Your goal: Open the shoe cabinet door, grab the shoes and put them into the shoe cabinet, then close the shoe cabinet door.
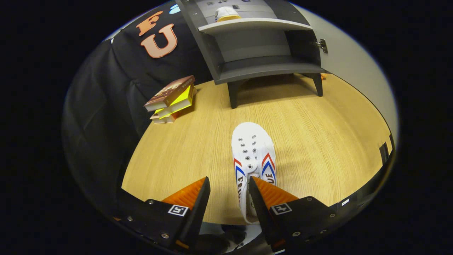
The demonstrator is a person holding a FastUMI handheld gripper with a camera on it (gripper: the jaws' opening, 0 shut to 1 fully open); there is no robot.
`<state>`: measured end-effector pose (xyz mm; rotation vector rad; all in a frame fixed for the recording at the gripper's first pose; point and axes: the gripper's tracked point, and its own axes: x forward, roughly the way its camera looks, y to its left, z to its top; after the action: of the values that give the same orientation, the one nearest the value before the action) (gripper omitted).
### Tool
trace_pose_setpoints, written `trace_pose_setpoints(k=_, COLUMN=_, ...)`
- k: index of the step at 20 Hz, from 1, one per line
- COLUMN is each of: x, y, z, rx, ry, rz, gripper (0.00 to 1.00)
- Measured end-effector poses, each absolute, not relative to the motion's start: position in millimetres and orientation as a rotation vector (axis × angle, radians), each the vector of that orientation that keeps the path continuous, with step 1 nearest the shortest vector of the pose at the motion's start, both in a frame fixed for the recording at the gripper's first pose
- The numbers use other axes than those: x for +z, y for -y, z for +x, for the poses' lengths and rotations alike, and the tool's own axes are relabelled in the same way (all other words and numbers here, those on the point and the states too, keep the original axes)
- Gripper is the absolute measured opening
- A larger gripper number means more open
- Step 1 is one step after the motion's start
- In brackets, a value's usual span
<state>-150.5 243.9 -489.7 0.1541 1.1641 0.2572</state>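
Wooden bench (318,141) carries open shoe cabinet (262,53); white shoe (253,156) lies well short of cabinet. Gripper (229,193) wide apart, holding nothing; shoe heel between fingers, near right one. Risk: off-centre closing twists shoe, slips out.

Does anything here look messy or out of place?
Only small things. The books left of the shoe cabinet are stacked crookedly. The white shoe lies alone on the wooden floor, its heel between the open gripper fingers.
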Motion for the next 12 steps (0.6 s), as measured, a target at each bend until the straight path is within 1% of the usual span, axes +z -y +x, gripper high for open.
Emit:
trace_pose_setpoints(k=3, x=-504, y=-238, z=-154, rx=0.262, ry=-1.176, rz=0.088, gripper=0.67)
trace_pose_setpoints(k=5, x=-513, y=-238, z=-146, rx=0.231, ry=-1.148, rz=0.077, gripper=0.62)
trace_pose_setpoints(k=7, x=-517, y=-237, z=-140, rx=0.177, ry=-1.120, rz=0.090, gripper=0.54)
trace_pose_setpoints(k=9, x=-521, y=-232, z=-136, rx=0.147, ry=-1.086, rz=0.057, gripper=0.45)
trace_pose_setpoints(k=10, x=-522, y=-230, z=-134, rx=0.144, ry=-1.072, rz=0.040, gripper=0.33)
trace_pose_setpoints(k=12, x=-522, y=-232, z=-137, rx=0.152, ry=-1.104, rz=0.057, gripper=0.16)
